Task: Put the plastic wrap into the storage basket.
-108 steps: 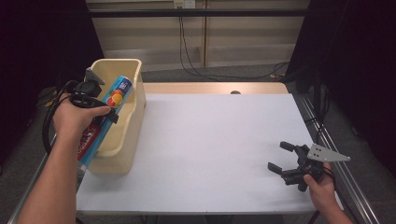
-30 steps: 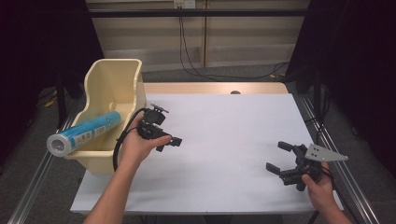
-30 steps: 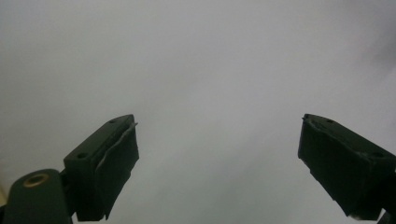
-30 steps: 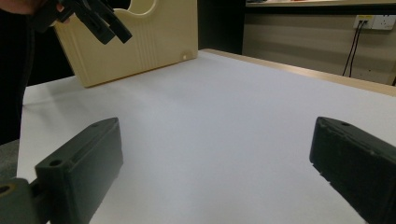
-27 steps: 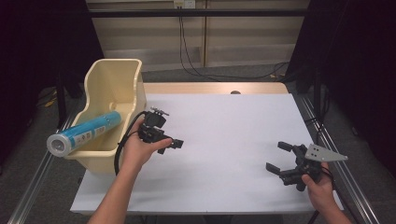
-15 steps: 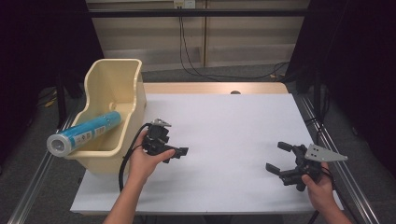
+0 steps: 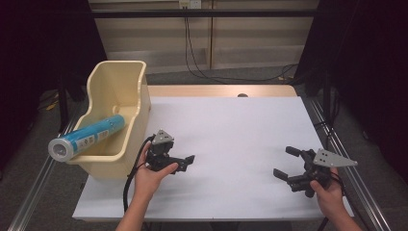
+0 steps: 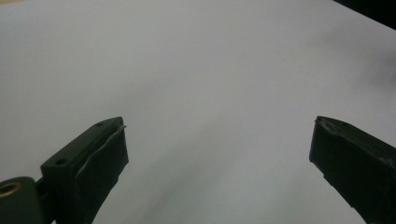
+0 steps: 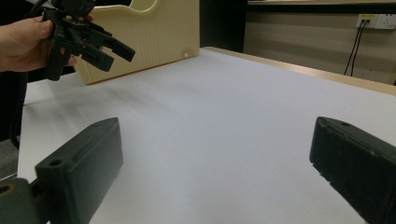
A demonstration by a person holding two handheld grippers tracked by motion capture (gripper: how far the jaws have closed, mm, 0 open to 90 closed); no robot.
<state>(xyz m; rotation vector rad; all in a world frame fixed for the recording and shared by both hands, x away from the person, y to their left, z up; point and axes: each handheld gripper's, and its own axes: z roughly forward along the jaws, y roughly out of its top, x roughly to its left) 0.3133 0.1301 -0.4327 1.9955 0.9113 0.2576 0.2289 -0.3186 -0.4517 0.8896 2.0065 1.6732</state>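
Two grippers rest low over the white counter [image 7: 231, 139] in the high view, each held in one of the person's hands. The left gripper [image 7: 185, 162] sits just beside the front corner of a cream plastic bin [image 7: 126, 79] at the counter's left edge, its jaws spread apart with nothing between them; they have just been opening. A blue-and-white tube [image 7: 89, 136] with a grey cap lies slanted inside that bin, its capped end sticking out past the bin's front left rim, apart from both grippers. The right gripper [image 7: 287, 162], topped by a grey three-cornered plate, hovers near the counter's front right corner, well apart from the bin, its jaws also wide and empty. Dark cables hang down the pale wall behind the counter. From the left gripper view, the two black jaws stand far apart at the bottom corners of the frame, over bare white counter [image 8: 201, 84], with nothing gripped. From the right gripper view, its own black jaws likewise gape over the white surface [image 9: 224, 121]; farther off at the upper left, the left gripper [image 9: 109, 50] shows in the person's hand, jaws parted, in front of the cream bin's ribbed side wall [image 9: 154, 32].
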